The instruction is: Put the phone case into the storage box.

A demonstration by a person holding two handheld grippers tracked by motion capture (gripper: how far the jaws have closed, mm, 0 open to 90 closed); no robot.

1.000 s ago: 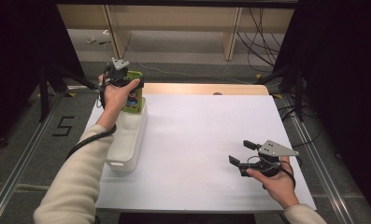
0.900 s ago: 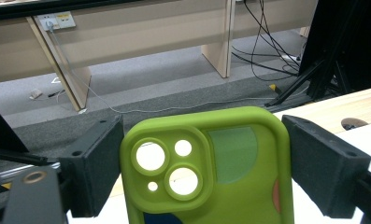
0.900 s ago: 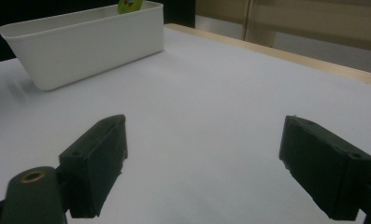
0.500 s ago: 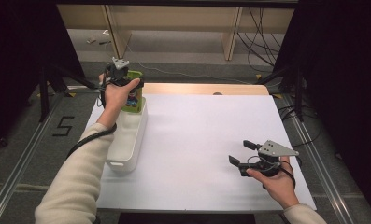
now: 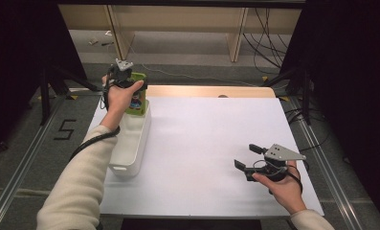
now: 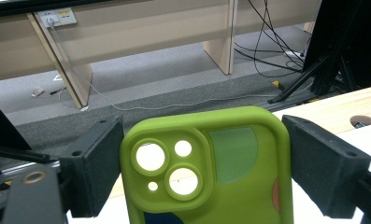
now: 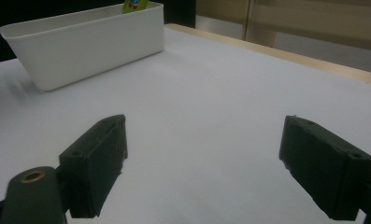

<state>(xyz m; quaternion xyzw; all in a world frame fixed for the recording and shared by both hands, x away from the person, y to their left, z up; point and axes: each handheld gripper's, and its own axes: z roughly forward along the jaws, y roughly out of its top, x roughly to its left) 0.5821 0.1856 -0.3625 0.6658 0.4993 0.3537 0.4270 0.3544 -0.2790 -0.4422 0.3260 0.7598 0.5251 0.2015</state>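
The left gripper [image 5: 130, 93] is sitting at about ten o'clock on the white table [image 5: 211, 143], over the far end of a long white plastic bin [image 5: 130, 143]. Its two black jaws are clamping the sides of a lime-green phone case [image 6: 211, 172], which is standing upright between them. In the left gripper view the case is showing its back, with three round camera cut-outs at its upper left and a paler green patch beside them; the pads [image 6: 96, 170] are pressing against both edges. In the high view the green phone case [image 5: 139, 98] is hanging just above, or partly inside, the bin's far end, half covered by the person's left hand [image 5: 118, 98]; whether it is touching the bin cannot be told.

The right gripper [image 5: 247, 160] is resting low at about four o'clock, well apart from the bin, held by the right hand [image 5: 283, 187]. Its jaws are standing wide apart with nothing between them, pointing toward nine o'clock. In the right gripper view the bin [image 7: 80, 44] is lying at about eleven o'clock, with a bit of the green case [image 7: 135, 5] peeking over its far rim.
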